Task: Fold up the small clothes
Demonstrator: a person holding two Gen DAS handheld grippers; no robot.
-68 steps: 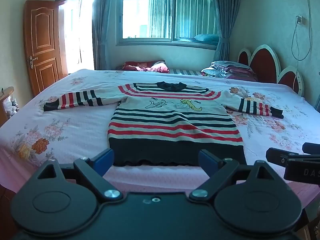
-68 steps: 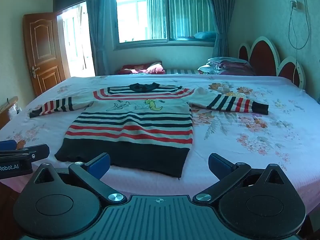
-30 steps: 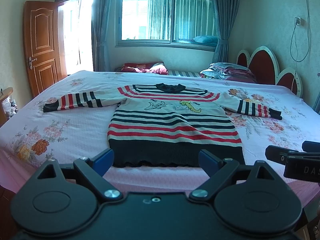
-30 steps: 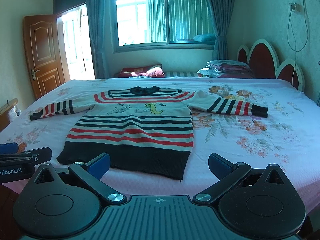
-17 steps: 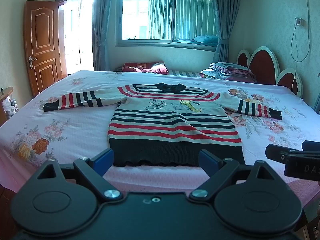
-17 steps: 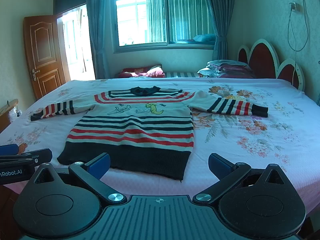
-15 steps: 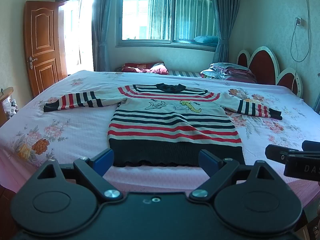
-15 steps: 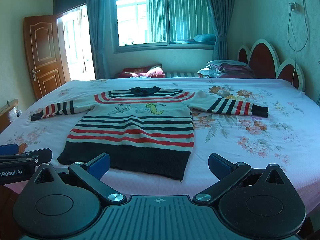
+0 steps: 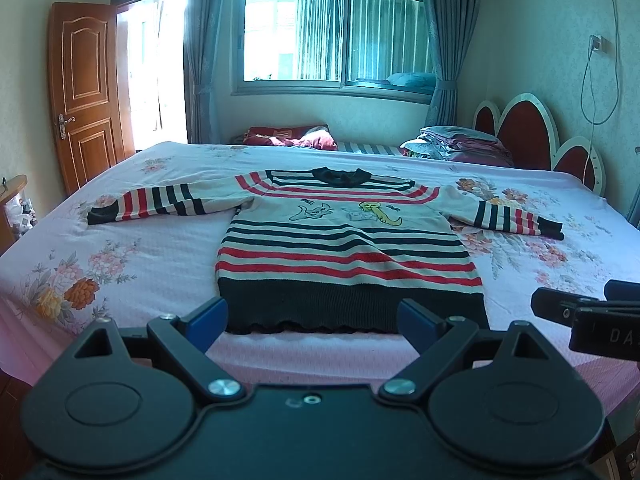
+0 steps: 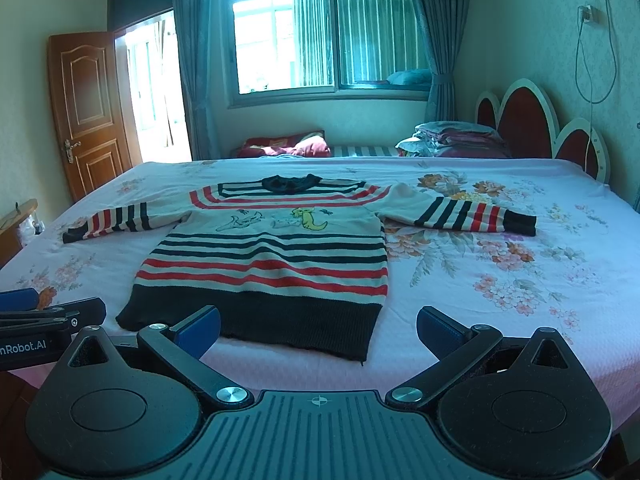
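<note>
the striped sweater [image 9: 344,248] lies flat, sleeves spread toward 9 and 3 o'clock, on the floral bed [image 9: 120,264] for folding, at 12 o'clock from the left gripper [image 9: 312,316] and right gripper [image 10: 318,330], both spread wide and empty.

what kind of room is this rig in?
A home bedroom, most likely: a large bed with a floral sheet, a scalloped headboard, and folded bedding stacked by the curtained window. A striped sweater lies spread flat on the bed.
</note>
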